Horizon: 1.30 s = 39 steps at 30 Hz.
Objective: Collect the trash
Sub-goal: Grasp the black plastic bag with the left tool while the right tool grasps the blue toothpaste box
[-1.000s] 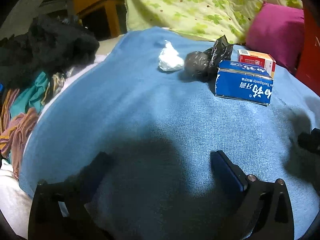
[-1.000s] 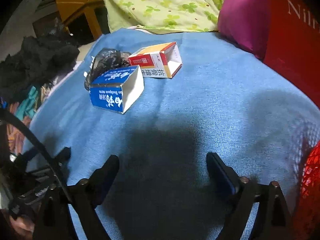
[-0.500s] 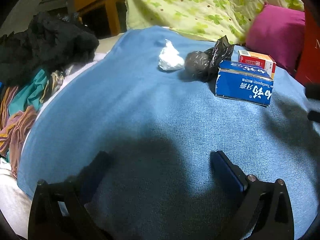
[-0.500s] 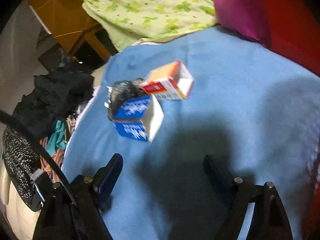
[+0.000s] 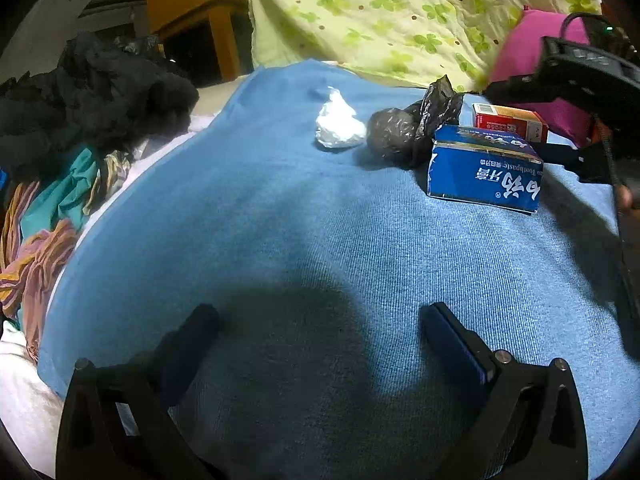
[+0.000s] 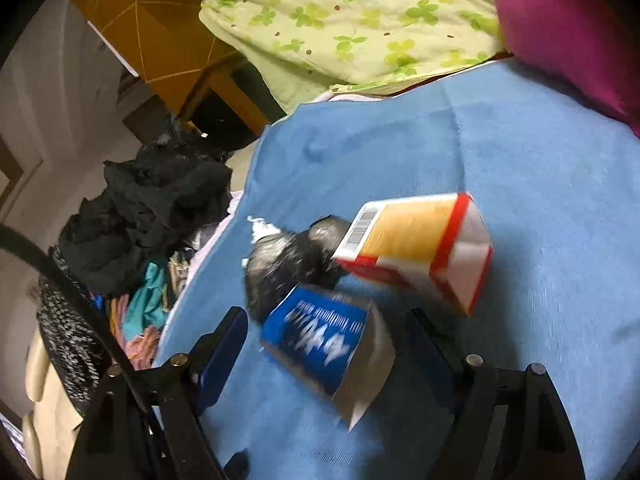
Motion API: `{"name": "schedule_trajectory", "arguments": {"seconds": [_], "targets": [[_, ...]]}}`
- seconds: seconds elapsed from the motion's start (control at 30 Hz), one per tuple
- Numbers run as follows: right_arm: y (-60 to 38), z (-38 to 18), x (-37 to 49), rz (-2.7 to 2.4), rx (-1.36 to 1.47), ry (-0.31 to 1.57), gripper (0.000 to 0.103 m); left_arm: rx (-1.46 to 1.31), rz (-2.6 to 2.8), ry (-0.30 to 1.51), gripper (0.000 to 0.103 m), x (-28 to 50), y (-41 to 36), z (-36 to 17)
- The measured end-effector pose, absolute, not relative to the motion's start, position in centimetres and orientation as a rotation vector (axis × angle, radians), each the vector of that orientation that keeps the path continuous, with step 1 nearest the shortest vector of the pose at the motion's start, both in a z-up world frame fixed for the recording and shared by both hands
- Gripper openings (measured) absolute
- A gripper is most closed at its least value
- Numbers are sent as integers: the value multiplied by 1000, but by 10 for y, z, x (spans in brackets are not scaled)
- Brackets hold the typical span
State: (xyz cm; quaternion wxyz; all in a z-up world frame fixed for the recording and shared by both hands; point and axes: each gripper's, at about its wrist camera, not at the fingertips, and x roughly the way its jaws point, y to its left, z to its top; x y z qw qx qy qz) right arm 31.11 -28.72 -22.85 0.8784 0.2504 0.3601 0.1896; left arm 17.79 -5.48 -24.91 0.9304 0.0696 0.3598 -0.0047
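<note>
Blue blanket [image 5: 320, 240], seemingly open foreground

Bare blue blanket [image 5: 320, 248] lies open ahead of the left gripper [image 5: 320, 340] up to twelve o'clock, where the white wad [image 5: 338, 126] and black bag [image 5: 394, 134] sit. At one o'clock the blue box [image 5: 484, 176] and the right gripper's body [image 5: 588, 80] block passage; heaped clothes [image 5: 80, 120] crowd ten o'clock
</note>
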Motion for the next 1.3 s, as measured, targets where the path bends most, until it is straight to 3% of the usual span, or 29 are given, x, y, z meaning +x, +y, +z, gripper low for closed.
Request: {"name": "schedule_trajectory", "arguments": {"seconds": [0.1, 0.17, 0.27, 0.63, 0.7, 0.83, 1.07, 1.3], "targets": [[-283, -235, 323, 433, 503, 778, 84, 142, -9, 732, 103, 178, -56, -249], [-278, -237, 325, 478, 498, 801, 76, 138, -10, 732, 103, 179, -55, -249], [-263, -232, 318, 562, 440, 822, 74, 133, -12, 734, 103, 179, -54, -249], [-216, -228, 299, 497, 182, 849, 74, 132, -19, 747, 103, 178, -53, -247], [-210, -235, 296, 468, 130, 860, 65, 135, -22, 758, 103, 178, -52, -245], [-220, -231, 286, 458, 162, 841, 57, 148, -38, 774, 103, 177, -52, -238], [-270, -211, 246, 390, 364, 792, 57, 164, -67, 711, 103, 183, -41, -199], [-309, -200, 203, 188, 504, 676, 57, 231, -176, 722, 103, 253, -60, -172]]}}
